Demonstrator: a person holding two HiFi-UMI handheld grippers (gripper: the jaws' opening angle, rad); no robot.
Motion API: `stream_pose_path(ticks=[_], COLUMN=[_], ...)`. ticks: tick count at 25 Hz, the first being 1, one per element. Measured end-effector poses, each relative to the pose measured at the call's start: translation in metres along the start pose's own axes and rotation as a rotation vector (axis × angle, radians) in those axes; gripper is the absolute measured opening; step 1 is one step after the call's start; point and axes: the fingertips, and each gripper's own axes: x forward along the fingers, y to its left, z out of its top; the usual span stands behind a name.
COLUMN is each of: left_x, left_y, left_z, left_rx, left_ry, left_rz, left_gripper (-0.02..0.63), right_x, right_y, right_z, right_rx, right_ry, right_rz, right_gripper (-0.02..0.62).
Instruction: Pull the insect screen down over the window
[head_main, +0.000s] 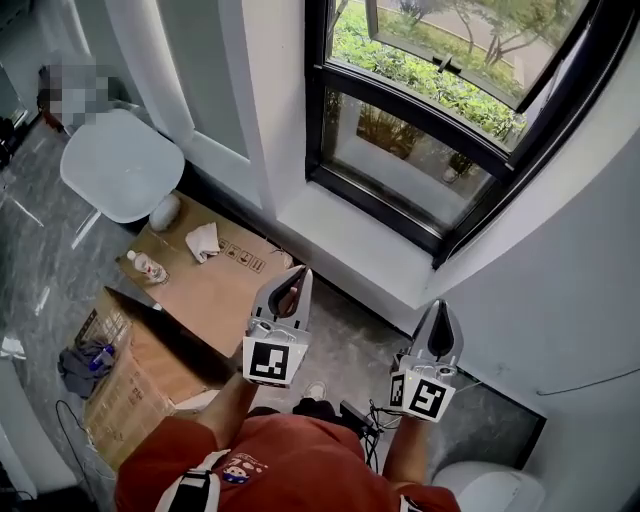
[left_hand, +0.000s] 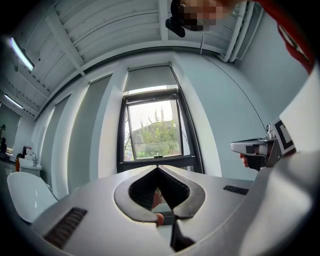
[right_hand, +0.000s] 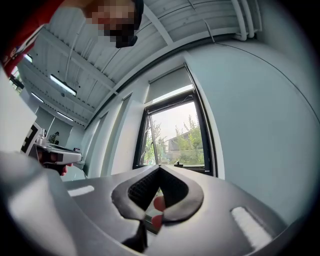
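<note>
Left gripper (head_main: 299, 273) and right gripper (head_main: 438, 304) are shut tight, empty, facing the window (head_main: 405, 165); cardboard box (head_main: 205, 290) and chair (head_main: 120, 165) at left

A white chair (head_main: 122, 165) stands on the grey floor (head_main: 40, 260). Beside it lies flat cardboard (head_main: 215, 295), with a bottle (head_main: 148, 266) on its side and a crumpled white cloth (head_main: 203, 241) resting on it. A cardboard box (head_main: 135, 385) sits nearer, a grey rag (head_main: 82, 366) at its edge. Green shrubs (head_main: 430, 85) grow outdoors.
</note>
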Motion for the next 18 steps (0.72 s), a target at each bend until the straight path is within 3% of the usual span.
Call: stream_pose_path(ticks=[18], left_x=[0.072], left_y=[-0.002], left_z=[-0.002], left_rx=[-0.005], left_ry=[-0.044], left_rz=[-0.024], left_gripper=[0.006], right_x=[0.058], right_y=[-0.029], right_z=[-0.017], right_rx=[0.014], right_ry=[-0.042], right_rz=[-0.025], right_gripper=[0.009])
